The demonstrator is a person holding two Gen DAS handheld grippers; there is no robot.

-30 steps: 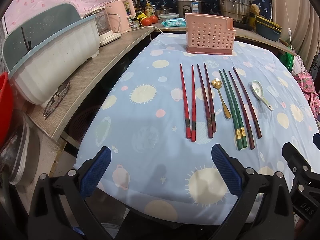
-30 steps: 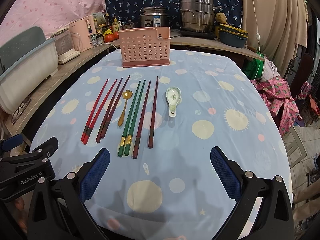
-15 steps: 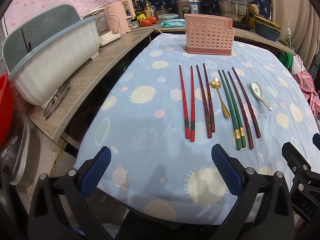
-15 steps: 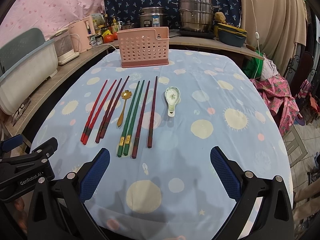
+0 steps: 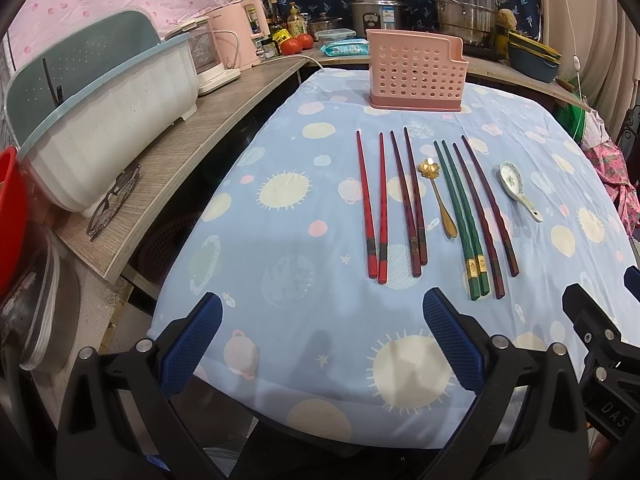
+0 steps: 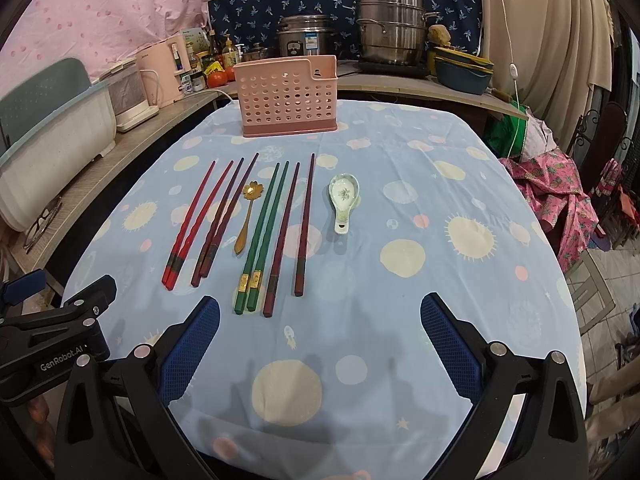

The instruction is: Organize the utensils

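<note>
**Ten utensils out, none sorted**

Ten pieces lie on my desk (image 6: 460,184): red chopsticks (image 6: 196,220), dark pair (image 6: 224,216), gold spoon (image 6: 247,216), green pair (image 6: 262,232), maroon pair (image 6: 294,228), ceramic spoon (image 6: 343,200). The pink holder (image 6: 286,98) behind is untouched. My left claw (image 5: 320,344) and right claw (image 6: 320,348) gape, holding nothing.

I am looking at the table (image 6: 440,168) in its blue patterned cloth: lying in a row are red chopsticks (image 6: 192,222), dark red chopsticks (image 6: 224,216), gold spoon (image 6: 248,216), green chopsticks (image 6: 262,236), maroon chopsticks (image 6: 296,228), ceramic spoon (image 6: 343,200); pink caddy (image 6: 286,98) standing behind.
</note>
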